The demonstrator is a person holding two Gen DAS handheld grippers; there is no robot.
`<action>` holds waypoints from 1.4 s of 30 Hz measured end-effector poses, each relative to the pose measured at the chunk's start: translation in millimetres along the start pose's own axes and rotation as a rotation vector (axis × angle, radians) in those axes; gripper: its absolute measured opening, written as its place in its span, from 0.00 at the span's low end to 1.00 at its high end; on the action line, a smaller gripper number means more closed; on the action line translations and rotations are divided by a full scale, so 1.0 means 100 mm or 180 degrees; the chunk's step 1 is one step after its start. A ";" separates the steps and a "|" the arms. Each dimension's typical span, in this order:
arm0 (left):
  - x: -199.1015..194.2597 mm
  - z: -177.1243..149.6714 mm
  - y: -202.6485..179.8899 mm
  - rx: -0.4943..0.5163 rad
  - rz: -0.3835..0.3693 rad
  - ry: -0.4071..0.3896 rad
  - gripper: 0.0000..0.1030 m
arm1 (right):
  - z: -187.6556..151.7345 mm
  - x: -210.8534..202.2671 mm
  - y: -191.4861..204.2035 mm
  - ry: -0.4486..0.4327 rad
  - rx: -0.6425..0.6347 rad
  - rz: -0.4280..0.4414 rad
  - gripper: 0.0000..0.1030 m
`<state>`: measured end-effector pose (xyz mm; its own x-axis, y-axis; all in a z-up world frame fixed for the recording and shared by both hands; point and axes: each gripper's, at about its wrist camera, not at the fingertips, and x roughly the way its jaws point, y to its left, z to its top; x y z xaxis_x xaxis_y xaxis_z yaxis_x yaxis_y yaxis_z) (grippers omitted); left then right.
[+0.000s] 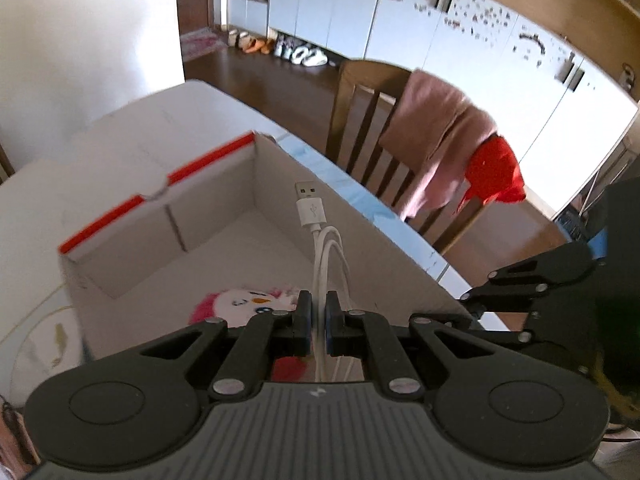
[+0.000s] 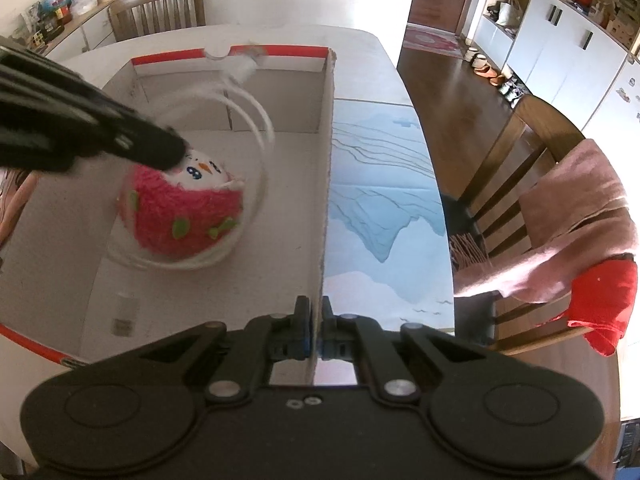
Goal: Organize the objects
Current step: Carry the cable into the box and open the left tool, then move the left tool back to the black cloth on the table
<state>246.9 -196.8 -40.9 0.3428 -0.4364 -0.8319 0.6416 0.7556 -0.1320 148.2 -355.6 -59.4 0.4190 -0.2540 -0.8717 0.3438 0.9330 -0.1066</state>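
While the left gripper [image 1: 319,306] hangs over the box [image 1: 256,240] pinching a white cable [image 1: 326,256] above the pink toy [image 2: 184,216], the right gripper [image 2: 315,312] clamps the box wall [image 2: 325,200].

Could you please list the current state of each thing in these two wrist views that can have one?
Open cardboard box with red rim: lidless, right wall pinched.
White coiled USB cable: held above the box, plug forward.
Pink round plush toy: lying inside the box.
Left gripper: shut on the cable.
Right gripper: shut on the box wall.
Wooden slatted chair: draped with a pink cloth.
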 end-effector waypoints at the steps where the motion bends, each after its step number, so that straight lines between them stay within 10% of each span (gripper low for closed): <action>1: 0.06 0.00 -0.01 -0.0003 0.0003 0.0029 0.05 | 0.00 0.00 0.00 0.0000 -0.0004 0.0003 0.03; 24: 0.63 -0.03 -0.06 -0.0107 0.0249 0.0348 0.08 | -0.01 -0.01 -0.05 0.0012 -0.0042 0.0128 0.04; 31: 0.44 -0.06 -0.03 -0.0134 0.0174 0.0186 0.55 | 0.00 -0.01 -0.07 0.0018 0.0013 0.0144 0.04; 42: -0.11 -0.19 0.06 -0.0284 0.0093 -0.0077 0.55 | 0.00 -0.02 -0.06 0.0032 0.0073 0.0110 0.04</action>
<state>234.2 -178.6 -42.9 0.3777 -0.4244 -0.8229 0.5677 0.8083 -0.1563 145.3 -360.2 -57.4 0.4224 -0.2189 -0.8796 0.3485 0.9350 -0.0654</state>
